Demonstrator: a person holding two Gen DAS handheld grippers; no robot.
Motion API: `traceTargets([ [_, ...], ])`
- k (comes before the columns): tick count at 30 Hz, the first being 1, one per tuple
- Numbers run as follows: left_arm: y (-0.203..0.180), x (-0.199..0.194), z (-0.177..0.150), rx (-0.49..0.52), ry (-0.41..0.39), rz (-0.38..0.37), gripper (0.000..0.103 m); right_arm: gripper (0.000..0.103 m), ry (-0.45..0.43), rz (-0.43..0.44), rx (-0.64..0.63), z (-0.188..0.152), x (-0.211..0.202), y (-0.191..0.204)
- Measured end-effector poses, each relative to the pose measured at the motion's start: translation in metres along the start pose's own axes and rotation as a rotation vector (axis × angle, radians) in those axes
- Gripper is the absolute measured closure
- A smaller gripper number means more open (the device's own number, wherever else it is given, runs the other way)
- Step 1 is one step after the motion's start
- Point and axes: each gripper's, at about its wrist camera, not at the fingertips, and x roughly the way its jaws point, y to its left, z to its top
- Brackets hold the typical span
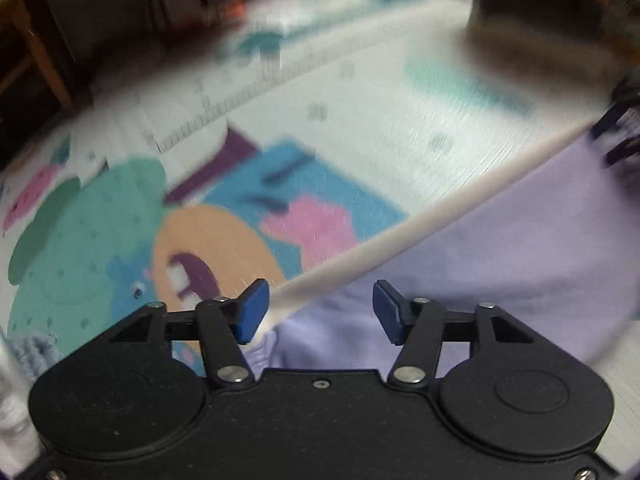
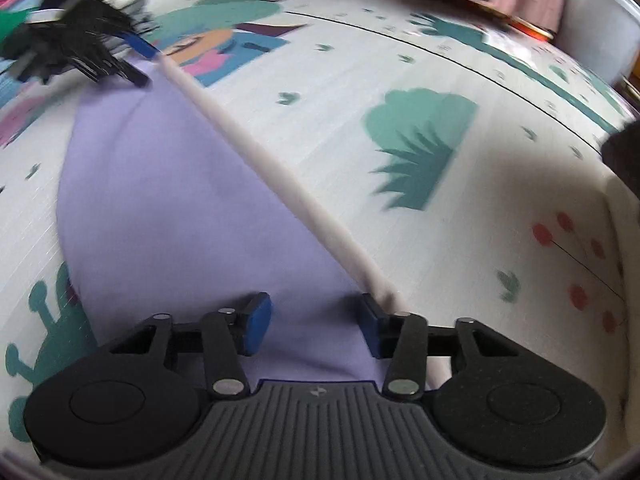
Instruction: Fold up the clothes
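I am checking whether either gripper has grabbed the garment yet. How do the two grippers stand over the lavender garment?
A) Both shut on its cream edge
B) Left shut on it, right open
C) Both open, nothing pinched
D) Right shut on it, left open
C: the left gripper and the right gripper each show blue pads spread apart, with the lavender garment visible in the gap, unpinched.

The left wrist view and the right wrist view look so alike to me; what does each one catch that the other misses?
Only the left wrist view shows the left gripper up close, open over the lavender garment, plus a blurred dark piece of furniture. Only the right wrist view shows the right gripper, open, and a green bush print with red flowers; it also catches the left gripper from afar at the garment's far end. Both share the garment, its cream edge band and the cartoon play mat.
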Motion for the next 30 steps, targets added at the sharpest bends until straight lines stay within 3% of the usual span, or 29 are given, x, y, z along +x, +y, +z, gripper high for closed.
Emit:
traceTargets([
  [1,-0.001,-0.011,-0.008,0.017,0.001,0.009,0.073,0.059,-0.028,0.007,0.009,-0.002,-0.007,0.001],
  [4,-0.012,-0.031,-0.032,0.08,0.009,0.015,0.084,0.058,-0.043,0.009,-0.002,-0.014,-0.012,0.006],
  [8,-0.013,0.012,-0.059,-0.034,0.136,0.051,0.084,0.054,-0.031,0.009,0.076,-0.024,-0.007,-0.007],
  [11,0.012,0.004,-0.054,-0.249,0.134,0.0,0.084,0.059,-0.026,-0.025,0.111,-0.018,-0.011,-0.01],
  [14,0.008,-0.011,-0.043,-0.193,0.003,0.018,0.084,0.054,-0.055,-0.023,0.09,-0.02,-0.02,-0.001],
  [17,0.0,0.008,-0.035,-0.132,-0.003,0.063,0.084,0.05,-0.03,-0.035,0.092,-0.028,-0.009,0.001],
  [18,0.003,0.025,-0.038,-0.147,0.054,0.098,0.084,0.049,-0.031,-0.034,0.099,-0.028,-0.008,0.0],
  [21,0.019,0.023,-0.032,-0.27,0.077,0.07,0.084,0.049,-0.022,-0.029,0.115,-0.025,-0.007,-0.003],
  [24,0.018,0.015,-0.016,-0.258,-0.017,0.072,0.083,0.048,-0.018,-0.032,0.115,-0.025,-0.006,-0.004],
  [25,0.02,0.019,-0.015,-0.266,-0.014,0.08,0.08,0.047,-0.022,-0.031,0.114,-0.025,-0.005,-0.003],
  [26,0.023,0.031,-0.017,-0.292,0.051,0.092,0.08,0.046,-0.022,-0.029,0.118,-0.025,-0.004,-0.004],
  [28,0.036,0.04,-0.021,-0.39,0.073,0.051,0.078,0.044,-0.017,-0.025,0.125,-0.023,-0.003,-0.004],
  [30,0.043,0.02,-0.023,-0.46,0.008,0.036,0.077,0.044,-0.008,-0.022,0.12,-0.021,-0.003,-0.004],
])
